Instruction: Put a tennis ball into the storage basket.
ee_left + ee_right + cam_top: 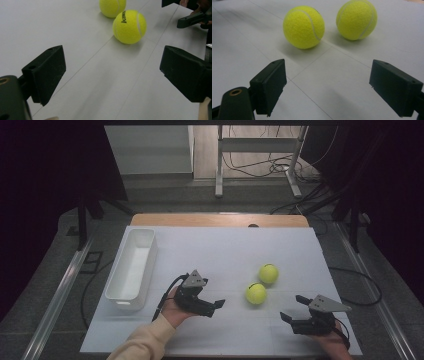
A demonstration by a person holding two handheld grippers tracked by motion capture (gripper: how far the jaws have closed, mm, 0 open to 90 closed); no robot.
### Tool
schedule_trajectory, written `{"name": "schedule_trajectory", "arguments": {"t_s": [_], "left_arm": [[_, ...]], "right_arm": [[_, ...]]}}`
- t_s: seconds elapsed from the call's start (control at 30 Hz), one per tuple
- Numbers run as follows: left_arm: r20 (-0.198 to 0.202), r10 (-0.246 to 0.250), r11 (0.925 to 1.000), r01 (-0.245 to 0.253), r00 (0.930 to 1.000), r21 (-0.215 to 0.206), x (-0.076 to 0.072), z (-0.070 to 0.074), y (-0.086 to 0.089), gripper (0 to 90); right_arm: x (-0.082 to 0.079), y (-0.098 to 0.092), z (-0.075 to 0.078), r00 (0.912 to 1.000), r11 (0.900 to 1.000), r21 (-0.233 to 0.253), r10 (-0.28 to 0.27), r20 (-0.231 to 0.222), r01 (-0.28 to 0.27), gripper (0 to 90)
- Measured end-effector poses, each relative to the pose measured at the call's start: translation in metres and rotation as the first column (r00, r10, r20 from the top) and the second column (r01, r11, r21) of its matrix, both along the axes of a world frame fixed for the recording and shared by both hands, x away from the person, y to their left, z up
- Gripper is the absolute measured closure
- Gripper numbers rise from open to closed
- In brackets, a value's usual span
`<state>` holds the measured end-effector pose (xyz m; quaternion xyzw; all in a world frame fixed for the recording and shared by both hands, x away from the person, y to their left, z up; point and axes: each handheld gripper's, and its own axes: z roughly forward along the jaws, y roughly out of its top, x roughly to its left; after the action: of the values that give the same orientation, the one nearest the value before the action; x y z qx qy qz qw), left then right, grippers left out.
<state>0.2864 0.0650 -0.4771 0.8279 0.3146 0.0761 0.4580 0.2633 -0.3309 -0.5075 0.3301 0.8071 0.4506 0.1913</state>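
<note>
Tennis balls between two open hand-held grippers

Balls sit right of centre on the white surface. Nearer tennis ball lies just beside the farther tennis ball; a narrow gap shows between them in the right gripper view. Nearer one carries black lettering, seen in the left gripper view. Left hand-held gripper is to the left of the nearer ball, near it, not touching, jaws spread wide with nothing between them. Right hand-held gripper is to the lower right of the balls, apart from both, jaws likewise wide and empty. White bin stands at the surface's left edge, well apart from the balls.
</note>
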Motion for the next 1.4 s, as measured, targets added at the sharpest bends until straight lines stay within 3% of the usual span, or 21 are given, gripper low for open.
{"name": "schedule_trajectory", "arguments": {"t_s": [1.4], "left_arm": [[-0.023, -0.081, 0.9965, 0.082, 0.9964, 0.017, 0.015, -0.003, -0.043, 7.6]], "right_arm": [[-0.001, 0.0, 0.0, 1.0, 1.0, -0.009, 0.001, 0.002, -0.001, 14.6]]}}
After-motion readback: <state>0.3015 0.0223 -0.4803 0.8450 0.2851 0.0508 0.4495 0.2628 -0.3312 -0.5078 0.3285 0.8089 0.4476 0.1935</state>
